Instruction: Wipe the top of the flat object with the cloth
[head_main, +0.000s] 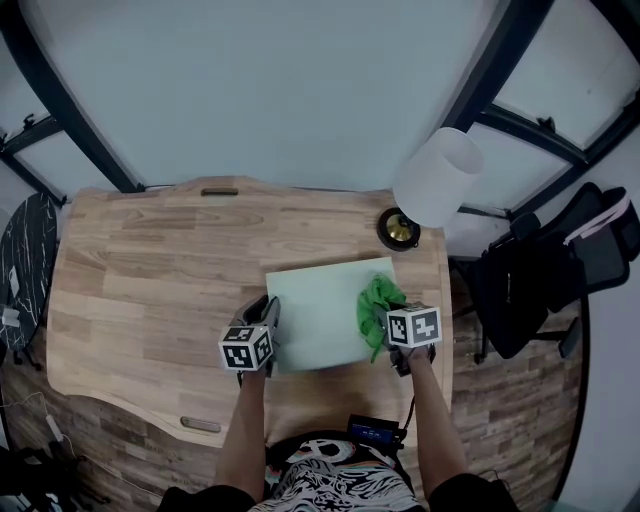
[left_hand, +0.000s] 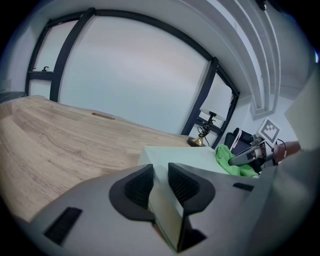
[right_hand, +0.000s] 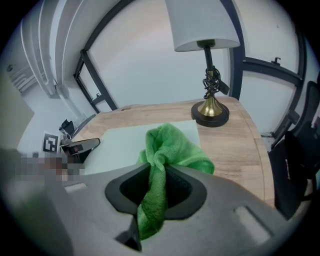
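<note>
A pale green flat board (head_main: 318, 310) lies on the wooden table (head_main: 150, 280). My left gripper (head_main: 266, 322) is shut on the board's left edge; in the left gripper view the board (left_hand: 180, 160) runs between the dark pads (left_hand: 137, 187). My right gripper (head_main: 392, 325) is shut on a bright green cloth (head_main: 376, 305) that rests on the board's right side. In the right gripper view the cloth (right_hand: 167, 147) is pinched between the jaws and bunches up on the board (right_hand: 125, 142) just ahead of them.
A table lamp with a white shade (head_main: 437, 176) and brass base (head_main: 399, 229) stands at the table's far right corner, close behind the board. A dark chair with bags (head_main: 545, 265) sits off the table's right edge. Bare wood spreads to the left.
</note>
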